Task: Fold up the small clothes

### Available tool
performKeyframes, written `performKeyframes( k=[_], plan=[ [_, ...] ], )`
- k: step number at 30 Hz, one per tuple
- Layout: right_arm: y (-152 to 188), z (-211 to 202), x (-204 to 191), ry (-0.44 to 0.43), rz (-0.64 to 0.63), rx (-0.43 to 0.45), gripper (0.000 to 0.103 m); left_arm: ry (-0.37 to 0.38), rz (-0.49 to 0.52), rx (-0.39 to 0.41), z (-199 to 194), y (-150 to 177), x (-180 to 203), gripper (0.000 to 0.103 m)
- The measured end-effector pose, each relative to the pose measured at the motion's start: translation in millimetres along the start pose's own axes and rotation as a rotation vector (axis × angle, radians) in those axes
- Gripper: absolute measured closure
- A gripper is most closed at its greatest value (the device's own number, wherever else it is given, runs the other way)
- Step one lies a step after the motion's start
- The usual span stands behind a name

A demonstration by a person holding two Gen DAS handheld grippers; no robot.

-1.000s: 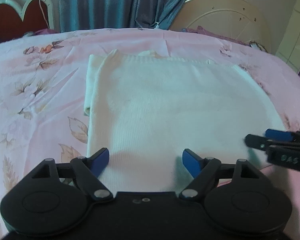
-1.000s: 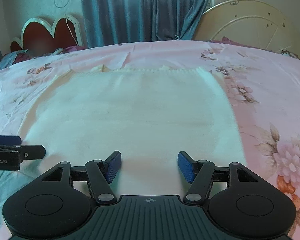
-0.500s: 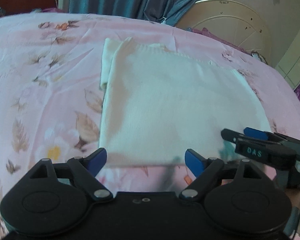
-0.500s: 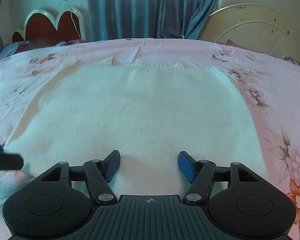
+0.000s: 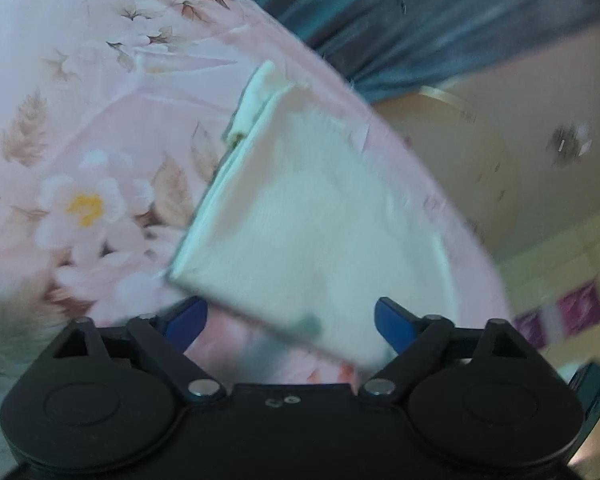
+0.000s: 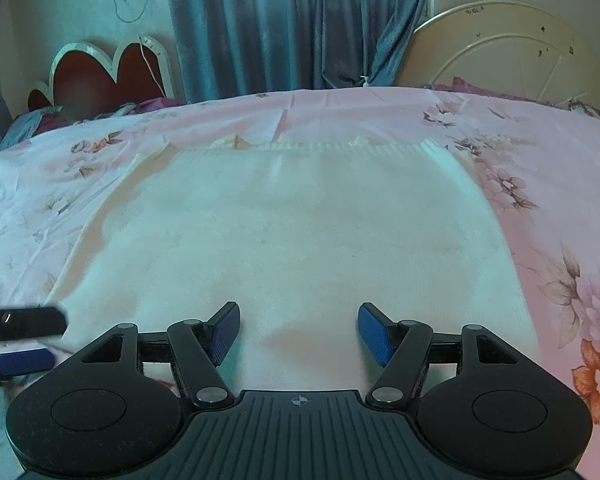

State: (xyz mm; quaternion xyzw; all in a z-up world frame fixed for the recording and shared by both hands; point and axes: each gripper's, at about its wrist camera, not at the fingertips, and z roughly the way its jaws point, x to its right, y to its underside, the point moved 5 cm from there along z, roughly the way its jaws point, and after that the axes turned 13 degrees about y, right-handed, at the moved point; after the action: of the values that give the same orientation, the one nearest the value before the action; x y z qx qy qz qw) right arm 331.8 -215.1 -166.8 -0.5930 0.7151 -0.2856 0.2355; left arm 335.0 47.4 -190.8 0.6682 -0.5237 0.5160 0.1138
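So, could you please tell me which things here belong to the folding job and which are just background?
Job: white knit garment; left gripper; right gripper.
Background: floral bedsheet; heart-shaped headboard; blue curtain; round frame.

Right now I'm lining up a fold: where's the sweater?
The sweater lies flat on the floral sheet, directly ahead of the open right gripper.
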Motion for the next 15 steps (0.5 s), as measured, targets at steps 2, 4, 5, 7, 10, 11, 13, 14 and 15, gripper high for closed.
performKeyframes(
  k=[2, 4, 5, 7, 10, 11, 13, 14, 15],
  plan=[
    [-2, 2, -1, -0.002, 0.006, -0.004, 0.038, 0.036, -0.031, 0.047, 9, -4, -3, 0.012],
    [-5, 3, -3, -0.001, 0.003, 0.004, 0.038, 0.073, -0.062, 0.104, 19, -11, -6, 0.013],
    [-8, 4, -4, -0.003, -0.001, 0.008, 0.038, 0.085, -0.071, 0.137, 24, -14, -7, 0.013],
    [-14, 9, -10, -0.006, -0.015, 0.018, 0.038, 0.101, -0.075, 0.196, 34, -21, -8, 0.013],
    [-25, 19, -18, -0.006, -0.033, 0.033, 0.038, 0.105, -0.078, 0.277, 40, -26, -9, 0.021],
    [-29, 22, -19, -0.006, -0.031, 0.037, 0.038, 0.104, -0.082, 0.302, 42, -28, -9, 0.025],
    [-38, 29, -20, -0.012, -0.023, 0.048, 0.038, 0.097, -0.102, 0.344, 45, -29, -15, 0.047],
    [-43, 33, -22, -0.005, -0.030, 0.057, 0.038, 0.090, -0.114, 0.362, 45, -30, -18, 0.052],
    [-48, 38, -23, 0.000, -0.036, 0.065, 0.038, 0.082, -0.130, 0.377, 45, -30, -22, 0.060]
  ],
)
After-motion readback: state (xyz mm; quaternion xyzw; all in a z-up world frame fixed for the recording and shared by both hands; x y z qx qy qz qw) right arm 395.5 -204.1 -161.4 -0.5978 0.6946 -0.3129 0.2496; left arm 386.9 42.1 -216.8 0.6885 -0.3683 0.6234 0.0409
